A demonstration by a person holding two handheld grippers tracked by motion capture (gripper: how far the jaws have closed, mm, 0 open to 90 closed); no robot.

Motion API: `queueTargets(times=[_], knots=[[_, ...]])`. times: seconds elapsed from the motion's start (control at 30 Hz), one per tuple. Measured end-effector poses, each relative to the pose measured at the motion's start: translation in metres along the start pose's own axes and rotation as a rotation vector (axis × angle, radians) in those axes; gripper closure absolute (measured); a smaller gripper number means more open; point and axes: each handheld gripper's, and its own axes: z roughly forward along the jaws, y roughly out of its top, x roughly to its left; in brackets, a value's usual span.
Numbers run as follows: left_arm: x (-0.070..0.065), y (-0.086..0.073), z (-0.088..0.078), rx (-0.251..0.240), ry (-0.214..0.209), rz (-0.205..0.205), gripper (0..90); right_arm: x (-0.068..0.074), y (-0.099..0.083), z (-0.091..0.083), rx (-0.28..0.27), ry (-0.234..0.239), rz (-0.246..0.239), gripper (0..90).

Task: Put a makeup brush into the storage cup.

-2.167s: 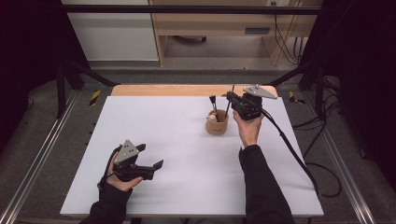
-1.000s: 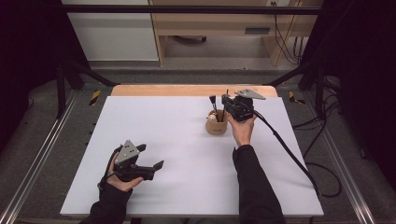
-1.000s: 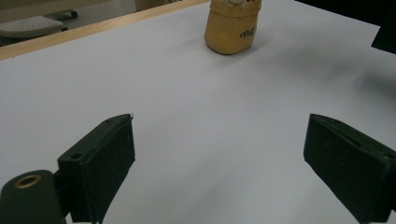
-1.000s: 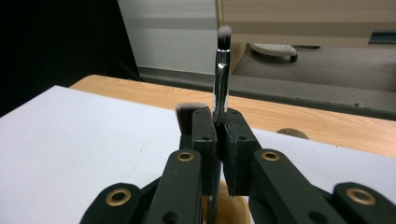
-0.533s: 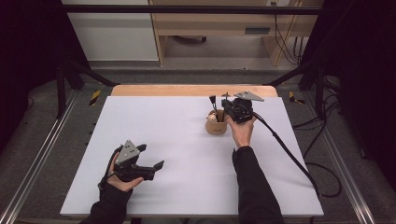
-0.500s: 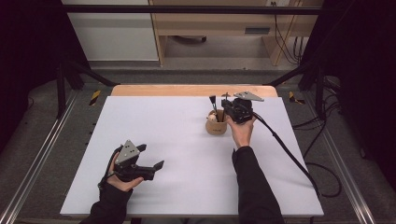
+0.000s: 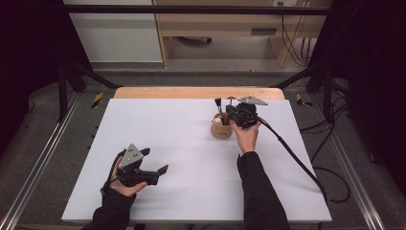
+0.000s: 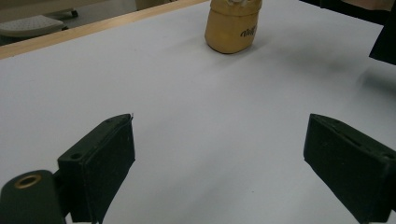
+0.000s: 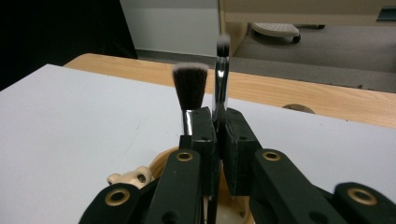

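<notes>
A tan wooden holder (image 7: pixel 221 130) stands on the white table (image 7: pixel 191 143) at the back right, also visible in the left gripper view (image 8: pixel 232 28). A wide black-bristled brush (image 9: pixel 190 86) stands upright in it. My right gripper (image 9: pixel 219 121) hovers just above the holder (image 9: pixel 161 161), shut on the metal stem of a thin brush (image 9: pixel 220 79) that points up; its lower end is hidden behind the jaws. From above, the right gripper (image 7: pixel 231 114) sits at the holder's right rim. My left gripper (image 7: pixel 154 160) rests at the front left, jaws wide open and empty (image 8: pixel 219 126).
A wooden strip (image 7: pixel 196 92) borders the table's far edge. The right gripper's cable (image 7: pixel 292 158) trails off to the right over the table. A small cream wooden piece (image 9: pixel 130 176) lies at the holder's rim. Metal frame rails (image 7: pixel 43 158) run along both sides.
My right gripper, holding the thin brush, has shifted a little left and come closer over the holder. The left gripper has stayed where it was, still open.
</notes>
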Motion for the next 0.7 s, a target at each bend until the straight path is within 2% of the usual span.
queueTargets(times=[0.17,0.4,0.57,0.7], knots=[[0.000,0.000,0.000,0.000,0.000,-0.002,8.2,-0.004,-0.002,-0.002,0.019,0.003,0.009,81.1],[0.000,0.000,0.001,-0.001,0.000,-0.005,8.1,-0.006,-0.003,-0.014,0.007,0.011,0.004,77.4],[0.002,0.000,-0.001,-0.009,0.002,-0.014,8.1,-0.003,-0.003,-0.029,-0.012,0.055,-0.002,70.8],[0.002,0.000,-0.001,-0.009,0.002,-0.016,8.1,0.002,-0.006,-0.043,-0.013,0.108,-0.018,60.8]])
